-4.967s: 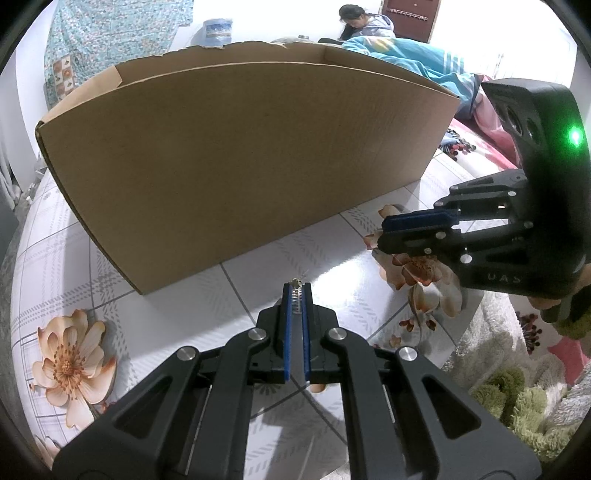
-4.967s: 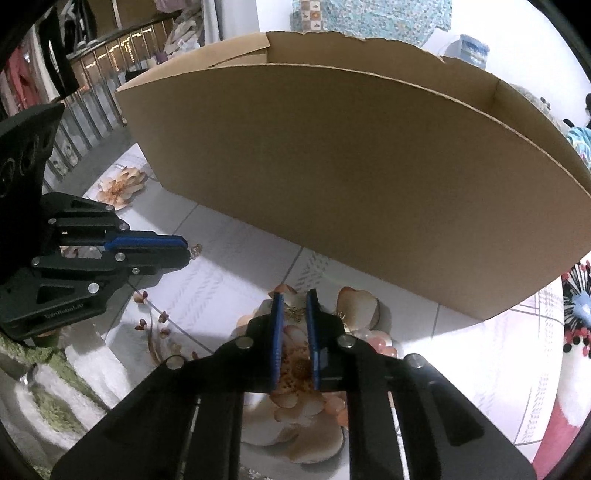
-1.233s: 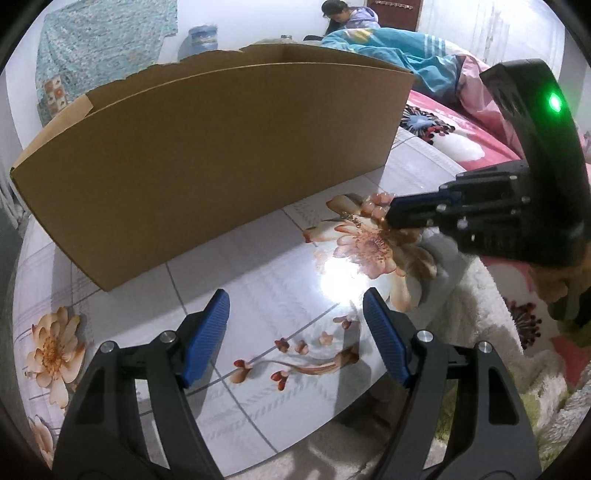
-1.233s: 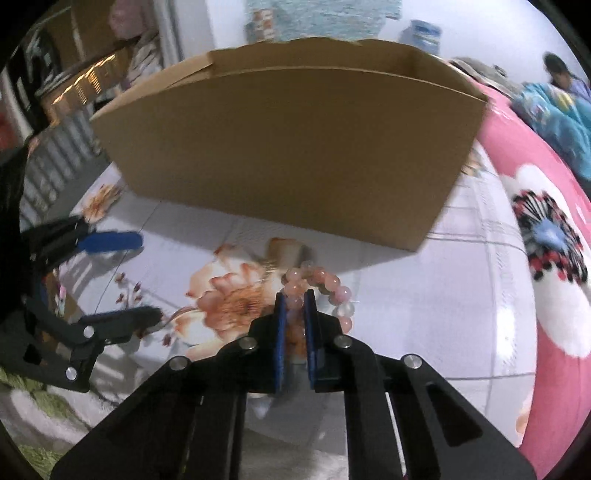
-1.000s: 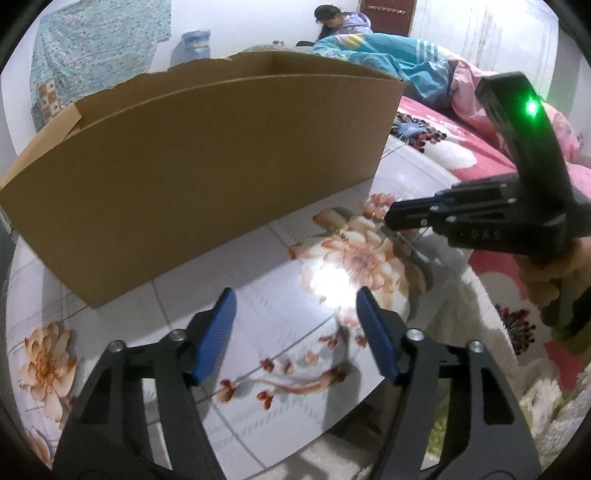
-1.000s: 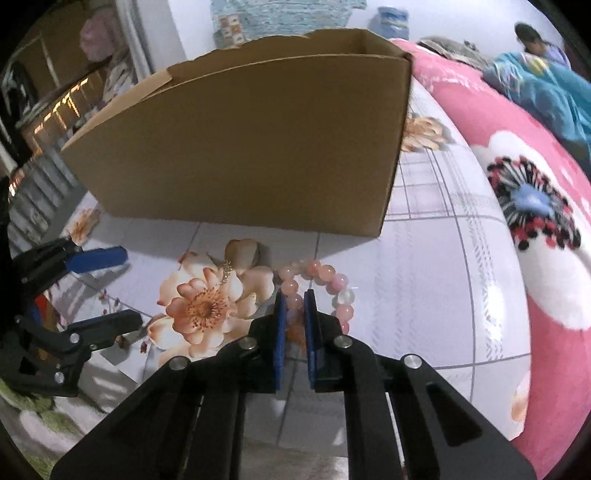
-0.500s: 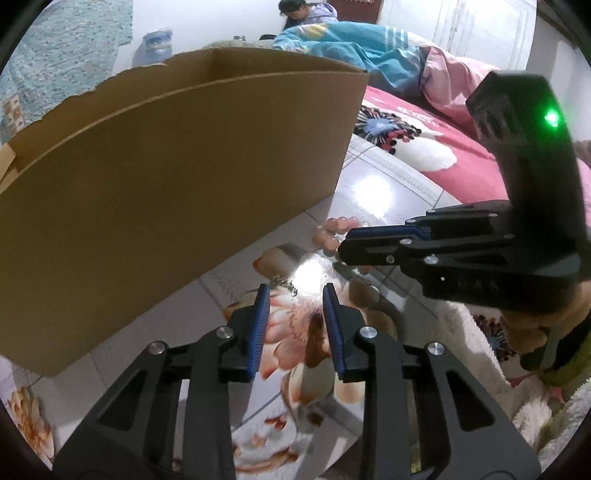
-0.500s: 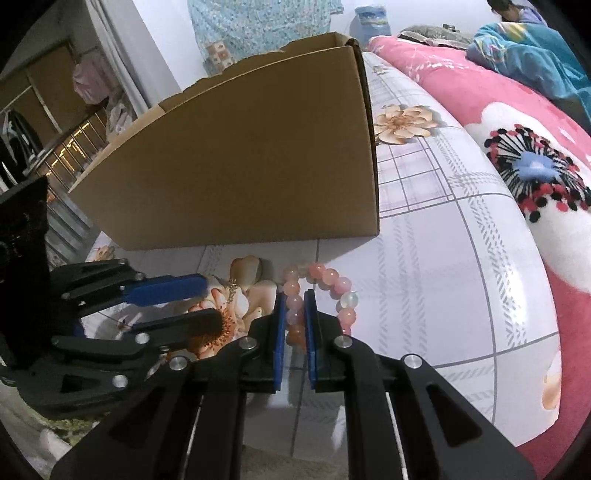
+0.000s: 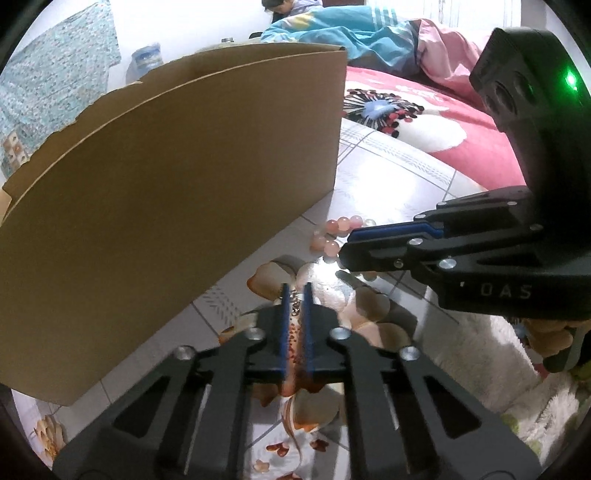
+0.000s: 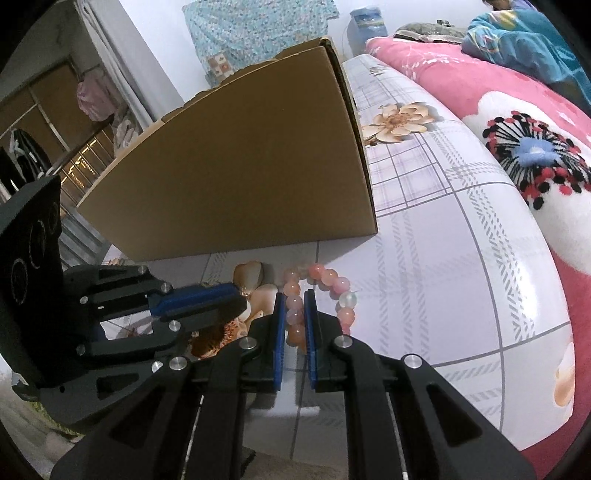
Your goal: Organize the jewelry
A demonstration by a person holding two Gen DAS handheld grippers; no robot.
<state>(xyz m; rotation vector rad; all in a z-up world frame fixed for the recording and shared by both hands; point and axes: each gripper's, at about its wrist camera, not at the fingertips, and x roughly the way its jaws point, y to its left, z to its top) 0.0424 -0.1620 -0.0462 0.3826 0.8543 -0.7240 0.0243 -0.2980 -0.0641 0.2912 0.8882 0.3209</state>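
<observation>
A pink bead bracelet point(image 10: 327, 276) lies on the flowered table just in front of the cardboard box point(image 10: 240, 184). My right gripper point(image 10: 294, 300) is shut on the near side of its loop, with beads between the blue pads; the far beads point(image 9: 340, 225) rest on the table. In the left wrist view my left gripper point(image 9: 296, 297) stands over an orange flower print, shut on a small metal chain piece point(image 9: 295, 305) that shows between its tips. The two grippers are close together, the right gripper point(image 9: 345, 254) just right of the left, the left gripper point(image 10: 240, 300) beside the bracelet.
The tall open cardboard box point(image 9: 166, 177) stands right behind both grippers. The table point(image 10: 443, 240) has a white checked, flower-printed top. Pink bedding point(image 10: 517, 110) lies to the right, with a person point(image 9: 291, 5) far behind. A fluffy white cloth point(image 9: 498, 354) sits at the near edge.
My left gripper has moved across to the flower print beside the bracelet and its wide-open jaws have shut on the small chain piece. The right gripper has kept its grip on the bracelet.
</observation>
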